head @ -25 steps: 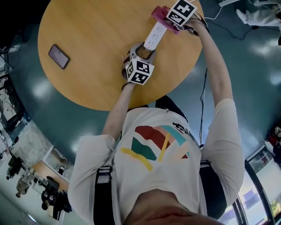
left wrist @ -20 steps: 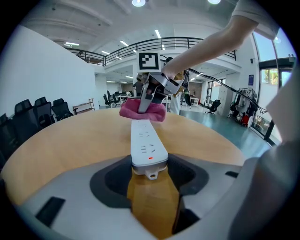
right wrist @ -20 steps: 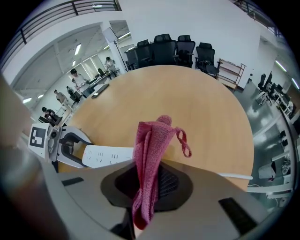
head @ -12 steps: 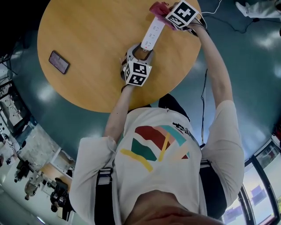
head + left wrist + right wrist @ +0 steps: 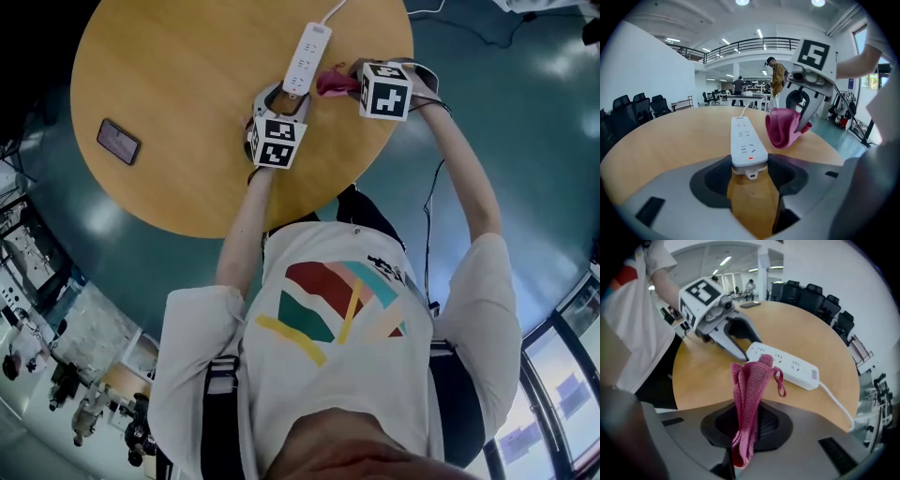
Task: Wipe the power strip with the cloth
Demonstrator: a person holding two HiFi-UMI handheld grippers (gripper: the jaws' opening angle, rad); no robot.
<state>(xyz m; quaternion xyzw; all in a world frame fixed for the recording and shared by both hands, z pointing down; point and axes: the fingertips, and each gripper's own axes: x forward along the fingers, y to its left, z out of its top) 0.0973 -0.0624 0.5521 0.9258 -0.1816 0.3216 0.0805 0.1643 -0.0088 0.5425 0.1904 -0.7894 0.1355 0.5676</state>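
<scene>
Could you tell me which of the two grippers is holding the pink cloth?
The right gripper: its jaws are shut on the pink cloth, whereas the left gripper grips the near end of the white power strip.

The person wears a white short-sleeved T-shirt (image 5: 281, 394), printed on the chest with a fan of red, teal, yellow and peach stripes (image 5: 337, 309). Black straps (image 5: 217, 417) with pale buckles run down both sides of the shirt. The left gripper (image 5: 286, 94) has a pale grey body, curved jaws with dark inner pads, and a white cube with black square markers (image 5: 273, 142). The right gripper (image 5: 343, 81) carries a second marker cube (image 5: 385, 91), and a thin dark cable (image 5: 428, 220) trails from it.
</scene>
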